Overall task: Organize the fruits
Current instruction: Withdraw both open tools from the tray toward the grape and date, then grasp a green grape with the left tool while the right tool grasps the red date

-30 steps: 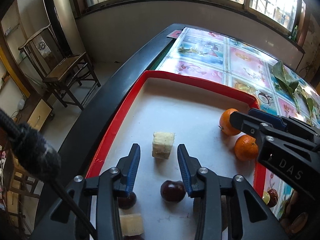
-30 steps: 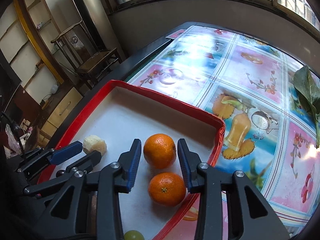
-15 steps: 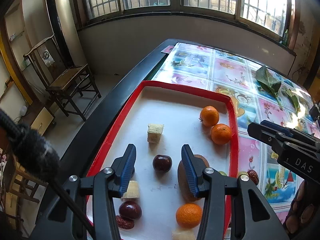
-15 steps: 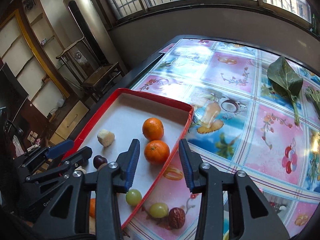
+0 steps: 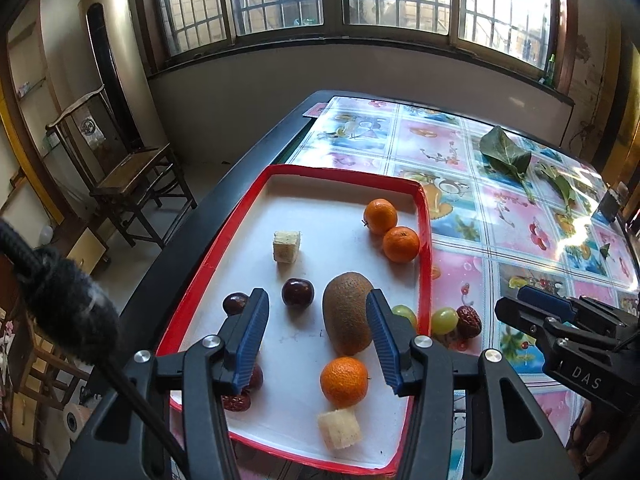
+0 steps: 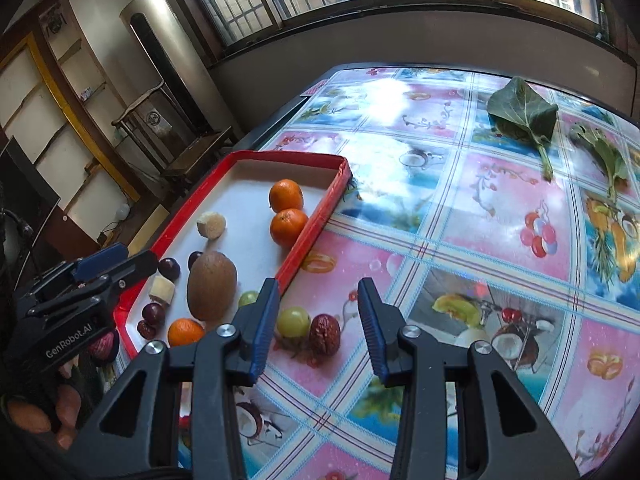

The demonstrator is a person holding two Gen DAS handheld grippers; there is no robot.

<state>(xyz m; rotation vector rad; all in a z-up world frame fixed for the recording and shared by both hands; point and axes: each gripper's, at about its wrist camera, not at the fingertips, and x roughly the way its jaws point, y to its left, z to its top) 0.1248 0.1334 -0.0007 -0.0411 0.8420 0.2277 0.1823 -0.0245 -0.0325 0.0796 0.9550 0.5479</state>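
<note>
A red-rimmed white tray point(image 5: 424, 240) point(image 6: 320, 216) holds two oranges point(image 5: 390, 228) point(image 6: 286, 210) at its far right, a third orange point(image 5: 344, 381), a kiwi point(image 5: 348, 312) point(image 6: 211, 290), dark cherries point(image 5: 297, 293), red dates and pale cake cubes point(image 5: 286, 246). A green grape point(image 6: 293, 322) and a red date point(image 6: 325, 334) lie on the tablecloth just outside the tray. My left gripper point(image 5: 316, 340) is open and empty above the tray's near half. My right gripper point(image 6: 316, 324) is open and empty above the grape and date.
The table carries a flowered plastic cloth point(image 6: 480, 240). Green leaves point(image 6: 524, 110) lie at its far right. A wooden chair point(image 5: 132, 172) stands left of the table. The table's dark edge point(image 5: 224, 184) runs along the tray's left side.
Both grippers have pulled back and up from the tray, so more of the tray and table shows. Both stay open and empty.
</note>
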